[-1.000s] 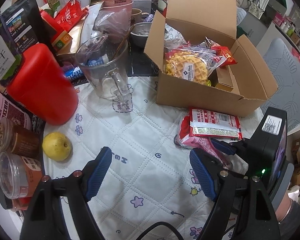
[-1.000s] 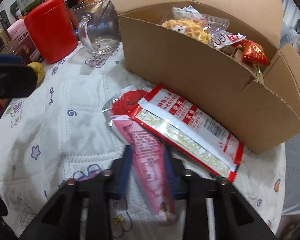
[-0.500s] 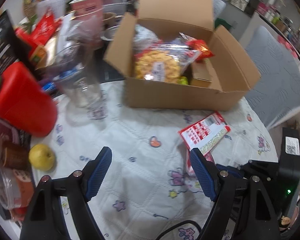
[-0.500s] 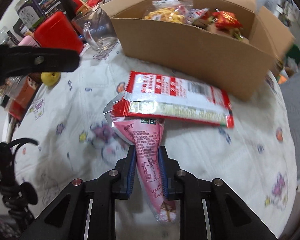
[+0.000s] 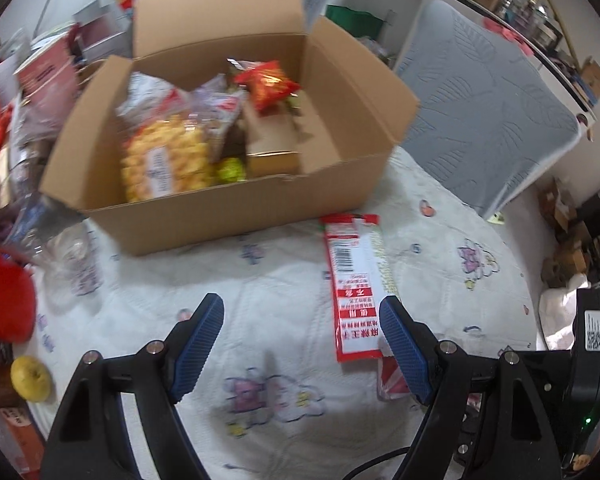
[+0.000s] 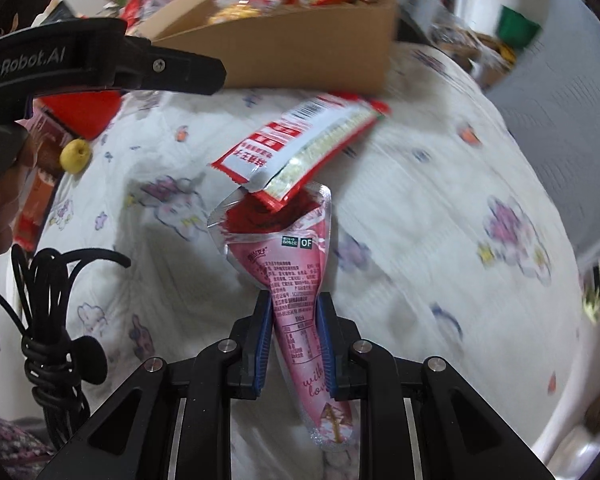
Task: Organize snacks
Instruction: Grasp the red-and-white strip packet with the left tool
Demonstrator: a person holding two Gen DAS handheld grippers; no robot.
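My right gripper [image 6: 294,340] is shut on a pink cone-shaped snack packet [image 6: 296,280], lifted a little off the quilted cloth. A red-and-white flat snack packet [image 6: 300,146] rests with one end on the cone's wide top; in the left wrist view that red-and-white packet [image 5: 354,280] lies just ahead of my right-hand pad. My left gripper [image 5: 300,344] hovers open over the cloth, nothing between its fingers. The open cardboard box [image 5: 360,160] behind holds a waffle bag [image 5: 164,160], a red pouch [image 5: 266,84] and other snacks.
A yellow fruit [image 5: 30,378], a red container [image 5: 4,292] and a clear glass jug [image 5: 56,240] crowd the left edge. A grey cushioned chair [image 5: 480,112] stands behind the table on the right. A coiled black cable [image 6: 56,320] hangs at the left.
Right gripper has closed on the pink cone packet and raised it, dragging the red-and-white packet's end along. Both views have swung, so the box now sits more to the left and centre.
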